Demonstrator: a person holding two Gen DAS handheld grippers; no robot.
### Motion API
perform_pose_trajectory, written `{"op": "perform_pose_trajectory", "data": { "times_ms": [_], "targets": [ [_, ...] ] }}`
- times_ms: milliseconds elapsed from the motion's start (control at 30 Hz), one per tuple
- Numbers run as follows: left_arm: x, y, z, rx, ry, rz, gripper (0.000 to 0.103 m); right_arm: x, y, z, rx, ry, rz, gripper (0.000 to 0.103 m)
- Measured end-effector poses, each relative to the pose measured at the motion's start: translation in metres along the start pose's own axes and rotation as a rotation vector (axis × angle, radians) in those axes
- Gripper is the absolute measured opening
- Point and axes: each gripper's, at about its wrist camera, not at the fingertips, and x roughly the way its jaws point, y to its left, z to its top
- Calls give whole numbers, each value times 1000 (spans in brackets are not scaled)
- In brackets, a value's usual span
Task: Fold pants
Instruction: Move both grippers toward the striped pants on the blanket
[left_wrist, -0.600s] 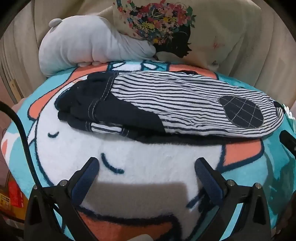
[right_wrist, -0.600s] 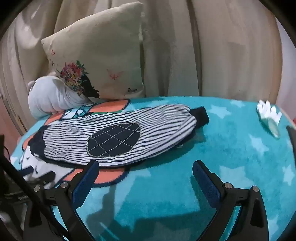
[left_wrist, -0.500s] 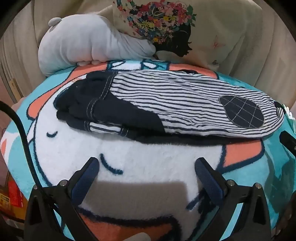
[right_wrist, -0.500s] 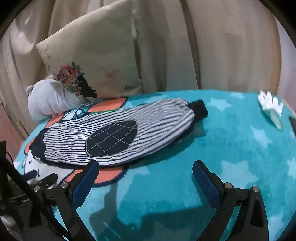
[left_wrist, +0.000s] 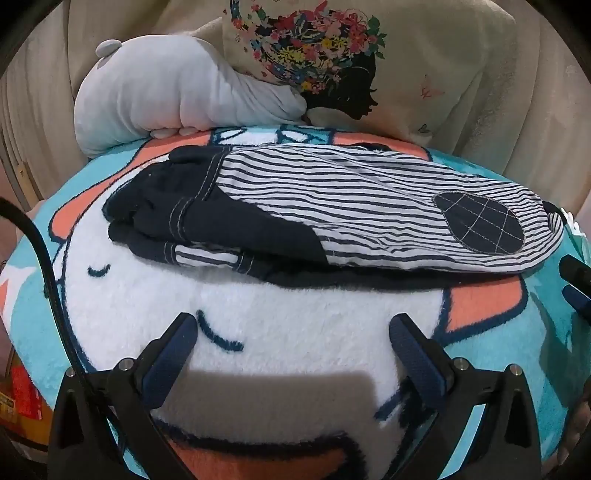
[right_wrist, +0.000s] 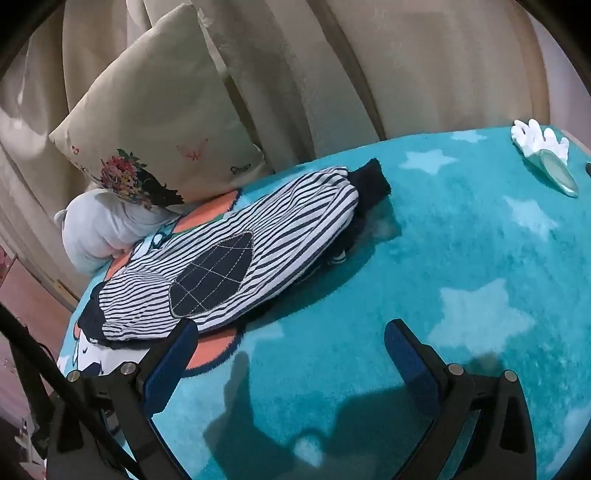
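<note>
Striped navy-and-white pants (left_wrist: 332, 214) lie folded lengthwise, one leg on the other, on a teal cartoon blanket (left_wrist: 303, 332). The dark waistband sits at the left, an oval navy knee patch (left_wrist: 476, 229) toward the right. My left gripper (left_wrist: 291, 336) hovers open over the white plush just in front of the pants, nothing between its fingers. In the right wrist view the pants (right_wrist: 229, 258) run diagonally, with the navy cuff (right_wrist: 371, 181) at the far end. My right gripper (right_wrist: 291, 347) stands open over the blanket (right_wrist: 461, 240), its left finger next to the pants' near edge.
A grey plush toy (left_wrist: 177, 96) and a floral cushion (left_wrist: 369, 62) lean against beige curtains behind the pants. A small white and green object (right_wrist: 546, 158) lies at the blanket's far right. A black cable (left_wrist: 40, 258) hangs at the left.
The right gripper's view has swung and tilted, so the pants now run more diagonally and sit nearer its left finger. The left gripper has hardly moved. Both stay open.
</note>
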Motion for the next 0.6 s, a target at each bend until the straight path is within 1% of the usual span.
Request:
{"op": "perform_pose_trajectory", "data": {
  "times_ms": [100,367,400,467,600],
  "targets": [
    [0,2,0,-1,-9,-1,103,7,-1,0,-6,10,-1,102],
    [0,2,-2,1,-15,-1,103,7,12,-3,-16,15,-14,102],
    [0,2,-2,2,-15,-1,103,12,-1,2,-13,24,-5,102],
    [0,3,-2,6,-17,-3,103,13,-2,1,-26,28,-17,102],
    [1,3,-1,33,-6,-33,103,16,5,1,-44,40,-44,102]
  ]
}}
